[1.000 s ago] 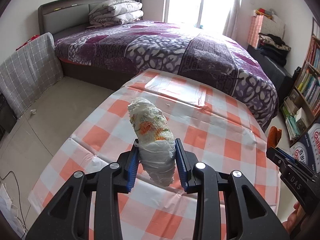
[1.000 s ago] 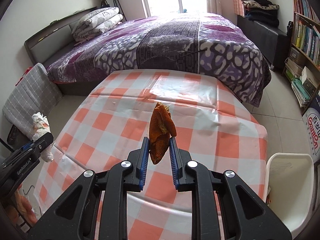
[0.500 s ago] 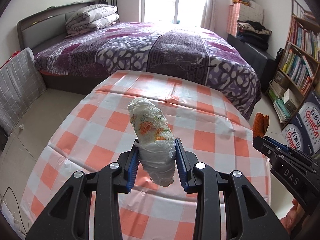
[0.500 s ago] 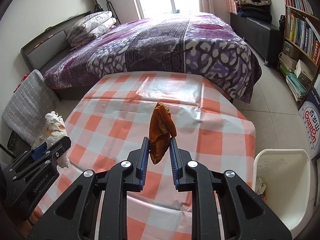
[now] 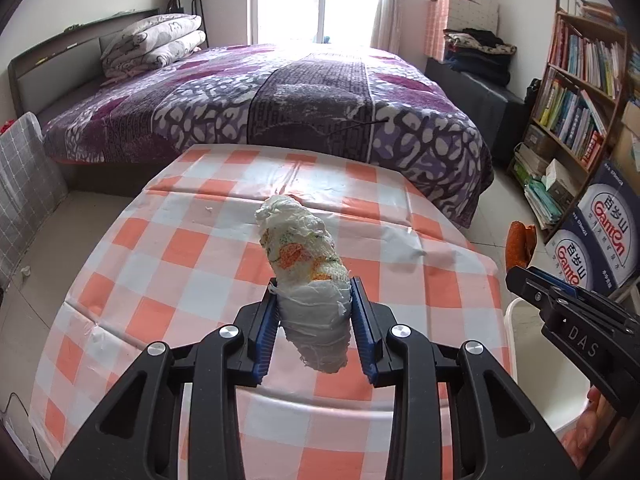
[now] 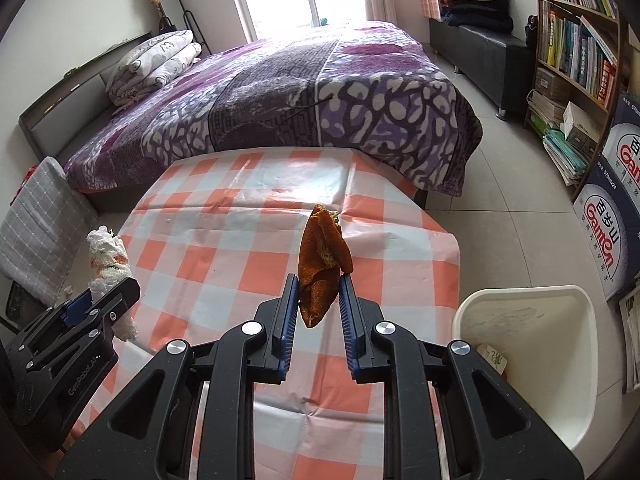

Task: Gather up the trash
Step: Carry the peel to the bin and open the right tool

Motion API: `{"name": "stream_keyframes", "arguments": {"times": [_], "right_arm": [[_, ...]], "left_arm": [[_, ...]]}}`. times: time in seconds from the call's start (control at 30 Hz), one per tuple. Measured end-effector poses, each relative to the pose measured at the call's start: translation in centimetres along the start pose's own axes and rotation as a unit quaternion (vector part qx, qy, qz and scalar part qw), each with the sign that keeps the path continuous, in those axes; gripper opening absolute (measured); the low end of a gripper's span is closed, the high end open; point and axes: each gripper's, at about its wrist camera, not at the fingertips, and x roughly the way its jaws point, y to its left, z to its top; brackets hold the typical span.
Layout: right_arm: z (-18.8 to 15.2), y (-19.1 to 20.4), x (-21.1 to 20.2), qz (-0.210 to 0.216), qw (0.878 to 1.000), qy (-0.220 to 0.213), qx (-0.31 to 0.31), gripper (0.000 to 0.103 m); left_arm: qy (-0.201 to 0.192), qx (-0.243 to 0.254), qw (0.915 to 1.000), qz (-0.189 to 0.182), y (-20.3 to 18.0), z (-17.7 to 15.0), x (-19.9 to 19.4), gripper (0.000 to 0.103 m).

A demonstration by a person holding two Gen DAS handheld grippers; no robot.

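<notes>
My left gripper [image 5: 314, 320] is shut on a crumpled white tissue wad [image 5: 308, 276] with orange print, held above the checked table [image 5: 200, 264]. It also shows at the left of the right wrist view [image 6: 110, 276]. My right gripper [image 6: 318, 312] is shut on a piece of orange peel [image 6: 322, 264], held above the table's right part. The peel also shows in the left wrist view [image 5: 520, 244]. A white trash bin [image 6: 560, 304] stands on the floor right of the table, with some scraps inside.
A bed [image 5: 280, 96] with a purple blanket stands beyond the table. A bookshelf [image 6: 576, 48] and blue Ganten boxes [image 6: 608, 216] line the right wall. A grey checked cloth [image 6: 36, 216] hangs at the left. Tiled floor lies between table and shelf.
Both grippers have swung to the right with their loads still held. The white bin has come further into the right wrist view and its rim now shows in the left wrist view.
</notes>
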Motion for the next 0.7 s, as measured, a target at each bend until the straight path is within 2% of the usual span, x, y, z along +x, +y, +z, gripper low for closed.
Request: {"name": "stream_keyframes", "arguments": {"times": [0.4, 0.7], "right_arm": [[-0.6, -5.9, -0.7, -0.043, 0.998, 0.012, 0.049, 0.02], [-1.4, -12.2, -1.1, -0.093, 0.988, 0.043, 0.115, 0.02]], "left_arm": [[0.006, 0.033, 0.999, -0.029, -4.9, -0.2, 0.9, 0.035], [0.015, 0.073, 0.9954, -0.059, -9.9, -0.8, 1.8, 0.035]]}}
